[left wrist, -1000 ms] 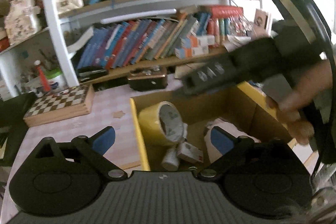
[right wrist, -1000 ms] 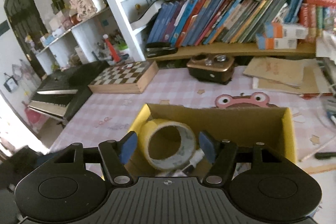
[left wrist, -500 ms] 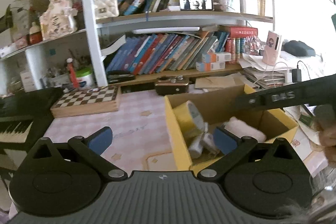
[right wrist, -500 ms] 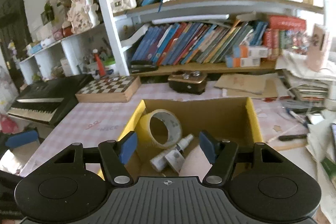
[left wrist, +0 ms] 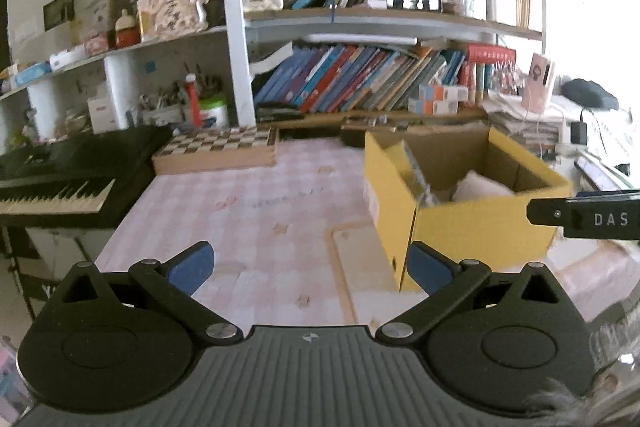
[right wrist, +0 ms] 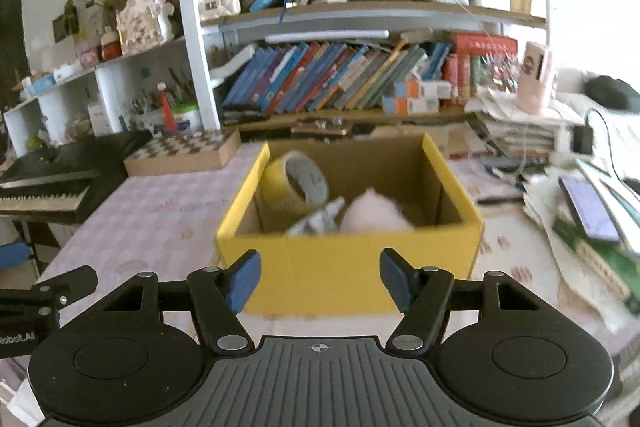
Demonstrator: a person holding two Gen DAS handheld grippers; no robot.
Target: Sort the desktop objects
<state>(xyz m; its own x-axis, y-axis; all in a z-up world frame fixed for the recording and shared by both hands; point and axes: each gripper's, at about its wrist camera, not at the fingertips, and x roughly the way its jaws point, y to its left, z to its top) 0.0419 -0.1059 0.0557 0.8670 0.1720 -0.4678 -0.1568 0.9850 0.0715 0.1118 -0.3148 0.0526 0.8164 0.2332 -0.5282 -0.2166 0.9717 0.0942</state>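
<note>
Big pink-checked table [left wrist: 256, 211] runs under both grippers. The yellow cardboard box [right wrist: 352, 267] sits straight ahead of the right gripper [right wrist: 320, 281], whose jaws are partly apart with nothing between them. Inside it: a yellow tape roll [right wrist: 296, 187], a fluffy pink thing [right wrist: 372, 215]. The left gripper [left wrist: 308, 269], just been opening, gapes wide and empty, box off to its right.

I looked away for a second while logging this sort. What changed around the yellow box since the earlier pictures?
Both tongs, left and right, pulled back from the yellow box, empty; the left jaws have just been opening, nothing between them. The tape roll, small bottle and pink fluffy item stayed inside.
</note>
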